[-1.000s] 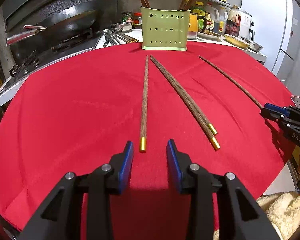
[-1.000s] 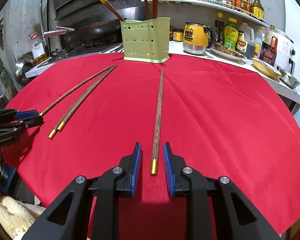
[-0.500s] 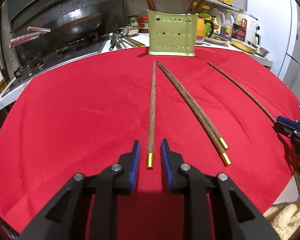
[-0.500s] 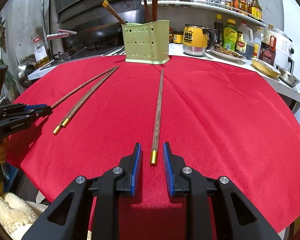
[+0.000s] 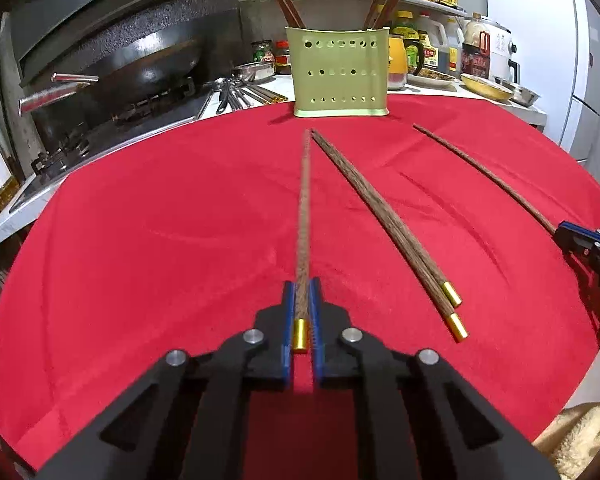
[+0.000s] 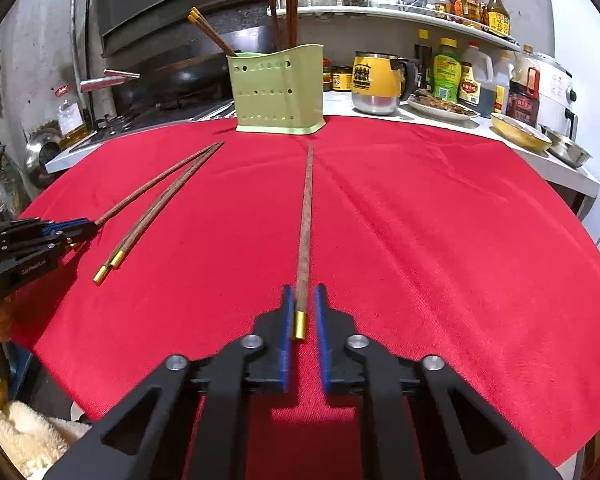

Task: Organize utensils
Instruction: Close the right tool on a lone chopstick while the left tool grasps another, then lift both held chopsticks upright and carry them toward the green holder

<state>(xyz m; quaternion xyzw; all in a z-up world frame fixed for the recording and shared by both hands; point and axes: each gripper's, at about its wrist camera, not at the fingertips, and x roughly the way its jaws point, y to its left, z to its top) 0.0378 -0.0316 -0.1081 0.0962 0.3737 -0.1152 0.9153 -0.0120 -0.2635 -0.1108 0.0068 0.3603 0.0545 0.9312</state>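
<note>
Nearest me, on the red cloth [image 5: 140,260], the left gripper [image 5: 301,300] pinched a dark wooden chopstick with a gold cap [image 5: 305,216]; the right gripper [image 6: 301,304] stood slightly spread around another [image 6: 306,216]. Gripped so near the end, either might pivot and slip. Beyond stood the pale green perforated holder [image 5: 340,72]; bottle labels were unreadable.

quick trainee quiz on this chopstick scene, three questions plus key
1. True or false: the left tongs are shut on a chopstick.
2. How many loose chopsticks lie side by side just right of it?
3. The holder at the far edge is: A green, B blue, C white.
Key: 1 true; 2 two; 3 A.
</note>
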